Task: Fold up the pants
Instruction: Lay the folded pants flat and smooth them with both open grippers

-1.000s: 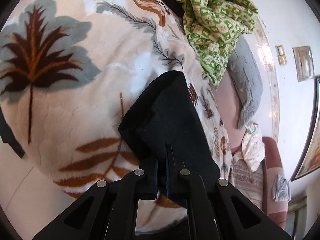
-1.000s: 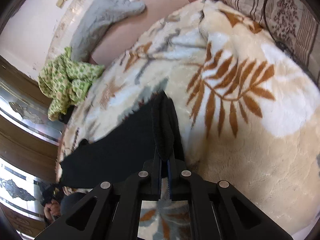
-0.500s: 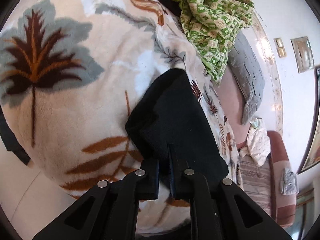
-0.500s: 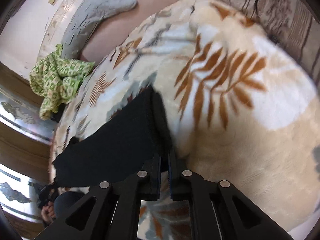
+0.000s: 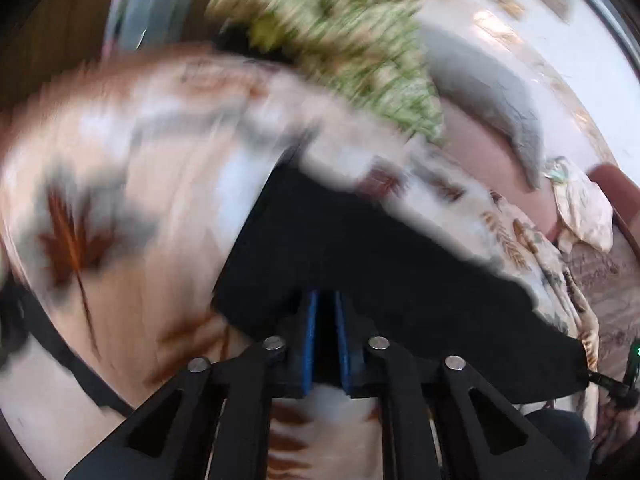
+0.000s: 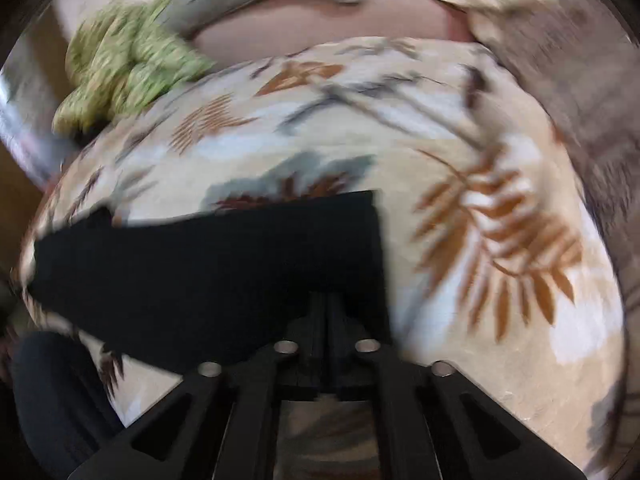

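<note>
White wall (image 5: 592, 52), seemingly wood panelling (image 5: 52, 36) beside.

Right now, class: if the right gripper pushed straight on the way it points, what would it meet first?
Most likely the black pants just beyond the right gripper, with the leaf-print blanket underneath; blur leaves depth uncertain.

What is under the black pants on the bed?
The black pants lie on a fluffy blanket with brown and grey leaves. The blanket shows all around them, but its pattern right under the pants is covered, so nothing more can be seen there.
</note>
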`<state>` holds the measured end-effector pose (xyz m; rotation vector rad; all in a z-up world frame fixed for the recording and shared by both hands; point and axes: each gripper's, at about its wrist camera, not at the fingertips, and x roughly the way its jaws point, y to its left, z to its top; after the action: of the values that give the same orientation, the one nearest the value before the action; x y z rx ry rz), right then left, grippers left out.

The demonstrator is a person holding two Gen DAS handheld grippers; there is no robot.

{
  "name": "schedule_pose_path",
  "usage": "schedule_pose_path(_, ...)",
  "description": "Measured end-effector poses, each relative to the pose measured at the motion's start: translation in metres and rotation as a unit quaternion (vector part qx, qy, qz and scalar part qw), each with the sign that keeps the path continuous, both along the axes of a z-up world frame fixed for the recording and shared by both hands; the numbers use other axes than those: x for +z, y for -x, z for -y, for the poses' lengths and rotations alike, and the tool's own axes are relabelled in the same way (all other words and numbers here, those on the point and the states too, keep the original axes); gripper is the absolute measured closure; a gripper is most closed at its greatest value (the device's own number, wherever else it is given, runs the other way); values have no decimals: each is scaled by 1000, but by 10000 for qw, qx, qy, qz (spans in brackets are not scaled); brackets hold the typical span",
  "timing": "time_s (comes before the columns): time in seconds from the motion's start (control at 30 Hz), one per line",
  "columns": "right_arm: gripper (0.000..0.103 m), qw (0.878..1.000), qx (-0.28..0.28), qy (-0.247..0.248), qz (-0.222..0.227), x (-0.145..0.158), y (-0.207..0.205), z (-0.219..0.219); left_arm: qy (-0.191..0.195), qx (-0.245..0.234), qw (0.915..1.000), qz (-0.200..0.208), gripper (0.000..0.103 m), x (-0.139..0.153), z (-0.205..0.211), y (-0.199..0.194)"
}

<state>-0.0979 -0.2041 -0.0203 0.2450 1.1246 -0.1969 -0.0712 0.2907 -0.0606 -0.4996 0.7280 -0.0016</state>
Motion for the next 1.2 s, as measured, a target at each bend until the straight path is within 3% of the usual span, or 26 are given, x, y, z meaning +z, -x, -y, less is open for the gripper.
schedule_pose_path(0.03, 103, 9997, -185, -148, 23, 1, 2, 8, 60, 8, 9999, 144, 94, -1, -2, 4)
schedule_pose_path(0.13, 103, 9995, -237, -189, -23, 0, 3, 7, 157, -2, 9999, 43, 94, 5, -4, 0)
schedule_pose_path(0.17, 95, 9995, -226, -208, 9, 1, 2, 4, 179, -27, 9998, 32, 92, 11, -4, -2)
schedule_pose_path(0.23, 94, 9990, -89, -343, 257, 9, -5, -8, 158, -55, 9997, 178, 87, 27, -8, -7)
schedule_pose_path(0.33, 87, 9976, 307, 105, 616, 18, -32, -30, 175, -70, 9993, 324, 81, 42, -12, -32)
schedule_pose_path(0.37, 86, 9970, 369, 360, 583, 16, -43, -35, 250, -77, 9993, 254, 81, 41, -15, -46)
schedule_pose_path(0.43, 86, 9952, 170, 959, 93, -5, -63, -32, 331, 47, 9994, -45, 81, 30, -20, -76)
schedule_pose_path(0.47, 86, 9947, 37, 1013, -178, -16, -67, -26, 341, 29, 9990, -276, 81, 21, -20, -88)
schedule_pose_path(0.53, 85, 9968, -156, 782, -96, -18, -66, -17, 442, 134, 9968, -655, 86, -2, -24, -101)
schedule_pose_path(0.67, 79, 9962, -275, 823, 4, -5, -69, -29, 425, 241, 9968, -628, 86, 9, -25, -100)
schedule_pose_path(0.77, 74, 9936, 393, 709, 789, 14, -75, -74, 235, 47, 9988, -416, 82, 30, 5, -95)
schedule_pose_path(0.83, 71, 9806, 1372, 521, 1297, 22, -83, -125, 234, -616, 9974, -274, 79, 41, 44, -97)
schedule_pose_path(0.9, 71, 9647, 2142, 330, 1495, 20, -94, -169, 28, -1378, 9901, -276, 79, 46, 92, -105)
schedule_pose_path(0.97, 72, 9535, 2661, 133, 1410, 10, -106, -203, -280, -2102, 9768, -300, 79, 45, 141, -114)
schedule_pose_path(1.03, 74, 9444, 3097, 55, 1103, -6, -118, -229, -584, -2323, 9694, -536, 79, 33, 169, -122)
schedule_pose_path(1.1, 75, 9435, 3246, 398, 529, -32, -128, -241, -710, -2201, 9683, -945, 80, 12, 176, -131)
schedule_pose_path(1.13, 73, 9461, 3205, 429, 207, -46, -130, -238, -617, -2153, 9706, -879, 80, 7, 174, -132)
schedule_pose_path(1.2, 61, 9530, 3009, 156, 334, -47, -129, -224, -521, -2132, 9720, -839, 80, 7, 170, -134)
